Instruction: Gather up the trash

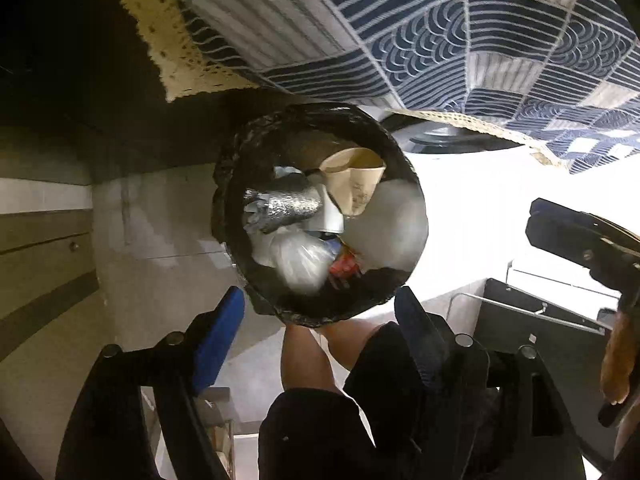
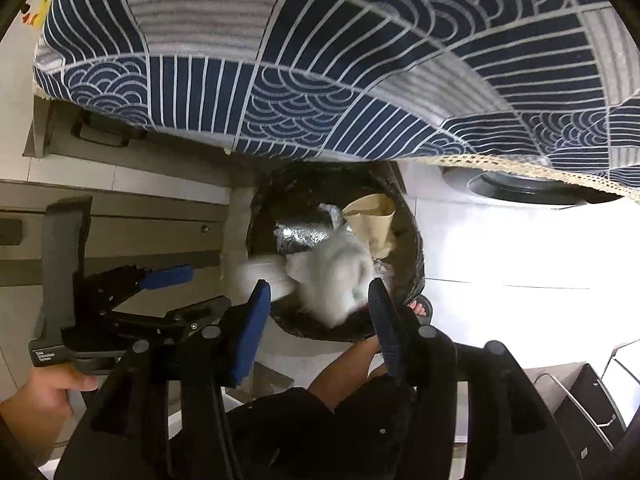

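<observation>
Both grippers, left gripper [image 1: 320, 300] and right gripper [image 2: 318, 292], hung spread and empty over the black-lined bin [image 1: 236, 184]; white trash [image 2: 332, 276] lay inside near its front rim, so I judged lifting straight clear best

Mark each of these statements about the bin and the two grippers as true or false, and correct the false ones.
1. The trash bin is lined with a black bag. True.
2. The bin is empty. False: it holds a brown paper cup, a silver foil wrapper and clear plastic.
3. The left gripper is shut on the paper cup. False: its jaws stand apart with nothing between them.
4. The right gripper is open above the bin. True.
5. A blue and white patterned cloth hangs over the edge above the bin. True.
</observation>
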A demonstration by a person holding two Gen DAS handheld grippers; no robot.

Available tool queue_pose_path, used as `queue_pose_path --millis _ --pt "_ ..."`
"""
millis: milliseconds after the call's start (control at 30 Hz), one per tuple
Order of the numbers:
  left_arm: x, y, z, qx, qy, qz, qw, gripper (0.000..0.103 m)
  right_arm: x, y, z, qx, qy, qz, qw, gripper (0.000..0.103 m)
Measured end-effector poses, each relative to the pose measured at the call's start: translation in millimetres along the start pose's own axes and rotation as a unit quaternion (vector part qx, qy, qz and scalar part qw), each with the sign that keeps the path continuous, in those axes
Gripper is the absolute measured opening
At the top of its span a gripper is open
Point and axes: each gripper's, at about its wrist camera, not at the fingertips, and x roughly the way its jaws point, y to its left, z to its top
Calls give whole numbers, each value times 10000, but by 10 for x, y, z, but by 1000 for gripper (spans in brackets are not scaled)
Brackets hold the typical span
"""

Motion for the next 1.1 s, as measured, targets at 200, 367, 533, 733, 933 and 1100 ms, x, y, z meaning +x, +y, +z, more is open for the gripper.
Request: queue_pose_path --millis 200,367,533,733,933,1100 --pt "-107 4 -12 -21 -73 64 10000 75 -136 22 -25 -81 -122 -157 9998 51" --pt "-255 -71 -12 -18 -222 78 9997 75 -315 19 -77 -88 -247 -233 9994 52" --pt "-465 -218 -30 32 -390 81 9992 75 -490 15 -119 -97 -378 -224 9990 58" --pt "-751 -422 -72 84 -628 87 9979 75 -847 9 -198 -137 -665 -123 9976 73" --pt "-1185 -610 -125 143 -1129 129 9934 75 -1204 -4 -265 -258 -1049 -156 9940 86" --pt "-1586 -733 -180 110 -1680 204 9855 84 -1562 -9 -322 -348 -1453 8 9888 94"
